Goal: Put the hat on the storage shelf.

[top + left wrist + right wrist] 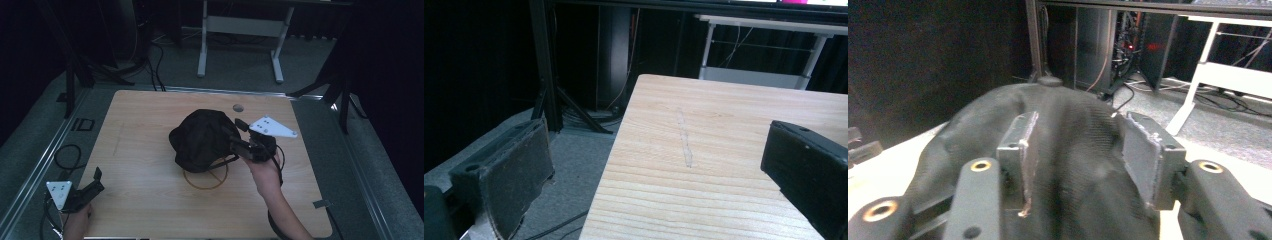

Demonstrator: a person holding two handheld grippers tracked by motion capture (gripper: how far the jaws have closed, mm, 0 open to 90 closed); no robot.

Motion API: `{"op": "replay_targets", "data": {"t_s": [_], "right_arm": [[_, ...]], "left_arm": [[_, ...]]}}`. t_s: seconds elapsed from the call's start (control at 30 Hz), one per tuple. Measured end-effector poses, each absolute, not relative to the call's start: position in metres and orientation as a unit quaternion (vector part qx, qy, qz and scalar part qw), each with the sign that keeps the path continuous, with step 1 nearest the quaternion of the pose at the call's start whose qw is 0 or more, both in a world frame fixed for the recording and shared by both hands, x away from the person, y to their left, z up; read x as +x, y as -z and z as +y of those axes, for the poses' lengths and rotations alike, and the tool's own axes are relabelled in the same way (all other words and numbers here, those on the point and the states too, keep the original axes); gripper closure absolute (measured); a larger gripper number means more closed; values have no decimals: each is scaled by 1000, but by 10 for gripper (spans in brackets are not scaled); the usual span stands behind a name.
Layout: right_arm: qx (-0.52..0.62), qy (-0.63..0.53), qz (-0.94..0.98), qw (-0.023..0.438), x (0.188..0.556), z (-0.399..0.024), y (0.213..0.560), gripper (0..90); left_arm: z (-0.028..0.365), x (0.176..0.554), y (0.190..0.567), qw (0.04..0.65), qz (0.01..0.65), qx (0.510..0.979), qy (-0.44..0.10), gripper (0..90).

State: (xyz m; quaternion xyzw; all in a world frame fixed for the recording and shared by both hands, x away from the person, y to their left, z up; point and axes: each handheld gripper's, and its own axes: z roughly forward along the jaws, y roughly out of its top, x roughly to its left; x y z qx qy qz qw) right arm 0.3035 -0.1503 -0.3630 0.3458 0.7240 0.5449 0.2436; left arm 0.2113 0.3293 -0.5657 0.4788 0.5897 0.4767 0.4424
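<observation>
So there's a black mesh fabric cap (200, 139) sitting near the middle of the light wooden tabletop (150, 190), partly over a thin ring-shaped mark (206, 179). The right hand-held gripper (1075, 150) has its jaws around a fold of the cap's fabric, still a fair bit apart. The left hand-held gripper (92, 182) hangs wide open at the near left corner, holding nothing.

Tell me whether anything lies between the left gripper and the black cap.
Nothing visible does. The left gripper sits at the table's near-left corner, and bare wood stretches from it to the cap, which the right gripper straddles with open jaws.
</observation>
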Motion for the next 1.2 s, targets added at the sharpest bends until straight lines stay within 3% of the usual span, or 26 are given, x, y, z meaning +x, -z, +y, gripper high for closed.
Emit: {"op": "replay_targets", "data": {"t_s": [0.37, 0.8, 1.2], "right_arm": [[356, -534, 724, 253, 309, -181, 367, 370], [375, -535, 713, 255, 315, -208, 377, 144], [400, -519, 709, 261, 317, -249, 416, 133]], "left_arm": [[329, 211, 566, 441, 590, 478, -478, 5], [329, 210, 566, 443, 587, 476, -481, 5], [328, 210, 566, 443, 587, 477, -481, 5]]}}
